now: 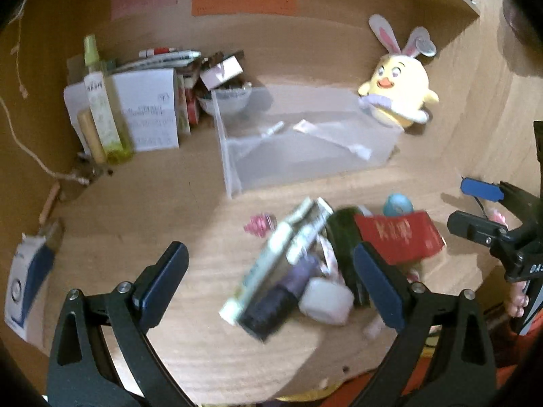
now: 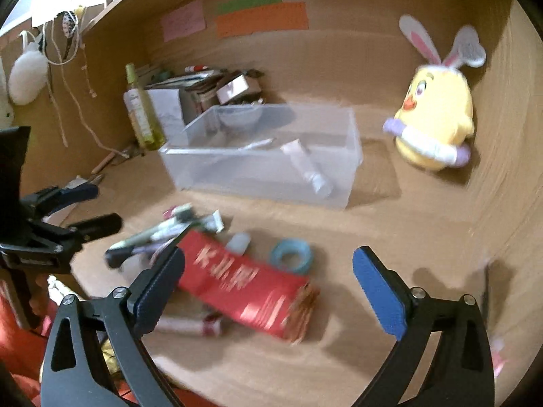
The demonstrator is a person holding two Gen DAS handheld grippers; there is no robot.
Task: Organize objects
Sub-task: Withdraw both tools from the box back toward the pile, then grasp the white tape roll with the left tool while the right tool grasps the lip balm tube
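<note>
Red packet [image 2: 244,285] with gold lettering lies flat on the wooden worktop [image 2: 390,224], in the loose pile of small things in front of the clear plastic bin [image 2: 264,166]. Its long axis runs from upper left to lower right in the right wrist view, with a frayed brownish end at the lower right.

Right gripper [image 2: 268,285]: spread wide, holding nothing, touching nothing that I can see. The packet lies just ahead, between the two fingers but biased toward the left-hand one, whose pad overlaps the packet's upper-left end in the picture. Contact not certain.

Left gripper [image 1: 271,281]: also spread wide and empty. Ahead of it, between the fingers, sits the other half of the pile: a pale green-white tube [image 1: 271,261], a dark purple tube [image 1: 281,295] and a small white bottle [image 1: 325,300], long axes running roughly lower left to upper right. Motion blur; details soft.

Blue tape roll [image 2: 292,254] just beyond the packet. Bin stands well behind the pile and already holds a white tube [image 2: 305,166].

Judgement: right hand is nearer the packet, left nearer the tubes. The packet's long axis is skewed to the right gripper's opening, so a wrist turn would likely be needed to close across its short side.
</note>
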